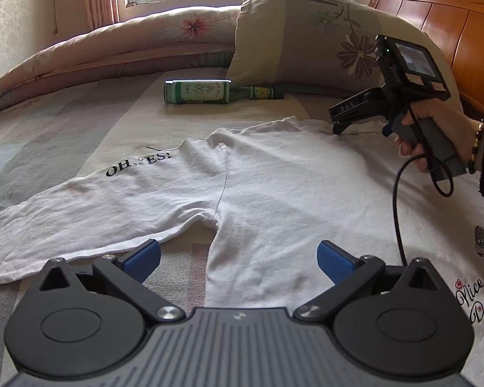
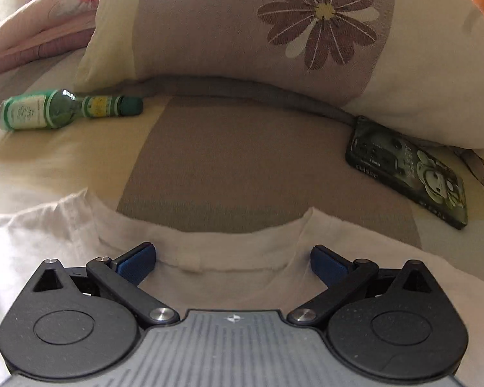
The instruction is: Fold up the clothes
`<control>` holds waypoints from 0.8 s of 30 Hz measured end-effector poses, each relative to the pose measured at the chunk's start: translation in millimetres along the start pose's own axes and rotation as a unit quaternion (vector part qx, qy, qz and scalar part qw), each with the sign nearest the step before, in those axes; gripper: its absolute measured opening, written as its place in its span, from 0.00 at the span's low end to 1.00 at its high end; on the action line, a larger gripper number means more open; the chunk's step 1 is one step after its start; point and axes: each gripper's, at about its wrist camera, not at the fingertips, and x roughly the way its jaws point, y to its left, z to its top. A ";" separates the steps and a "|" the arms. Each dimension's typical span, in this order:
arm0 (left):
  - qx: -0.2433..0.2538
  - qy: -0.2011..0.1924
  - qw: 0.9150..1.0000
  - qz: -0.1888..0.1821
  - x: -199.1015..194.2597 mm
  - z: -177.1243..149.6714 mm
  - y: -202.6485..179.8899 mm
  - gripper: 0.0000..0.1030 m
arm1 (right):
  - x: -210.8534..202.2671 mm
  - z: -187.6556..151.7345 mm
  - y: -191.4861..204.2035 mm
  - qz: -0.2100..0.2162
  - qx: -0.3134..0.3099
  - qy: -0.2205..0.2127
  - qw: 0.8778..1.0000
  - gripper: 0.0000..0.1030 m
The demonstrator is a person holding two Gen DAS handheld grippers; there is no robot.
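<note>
A white long-sleeved cotton shirt with black "OH, YES!" lettering on one sleeve (image 1: 274, 187) is laid out flat on the striped beige-and-grey bedsheet of the bed (image 1: 90, 119), its sleeve stretched away to one side and its ribbed neckline (image 2: 209, 242) turned towards the large cream pillow with a brown flower print (image 2: 242, 32); the fabric is judged to be light, soft and wholly limp — it will drape and crease wherever it is lifted, and will slide easily over the sheet, so it is best taken at firm edges such as the collar band, the shoulder seam or the hem rather than in the loose middle; a thin single layer may slip from the pads unless a small fold is pinched. The left gripper (image 1: 238, 258) is held just above the armpit region where sleeve meets body, its jaws spread wide and empty; the right gripper (image 2: 232, 261) is held low over the neckline with its jaws likewise released, one blue pad to either side of the collar, nothing yet gripped. A green glass bottle with a pale label (image 1: 209, 92) lies on its side near the pillow, and a dark phone in a cartoon-printed case (image 2: 413, 167) rests against the pillow's edge — both well apart from the shirt and unlikely to obstruct a fold.
</note>
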 end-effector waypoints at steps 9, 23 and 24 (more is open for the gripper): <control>-0.005 -0.002 1.000 -0.006 -4.0 -1.6 2.0 0.99 | -44.5 -6.5 -3.2 0.021 0.000 0.001 1.000 1.00; -0.008 -0.008 1.000 -0.006 -7.5 0.5 5.3 0.99 | -33.2 -15.8 -0.7 0.050 0.010 -0.028 0.998 1.00; -0.008 -0.007 1.000 -0.004 -9.2 1.0 7.5 0.99 | -37.3 -13.8 2.5 0.060 0.008 -0.030 0.998 1.00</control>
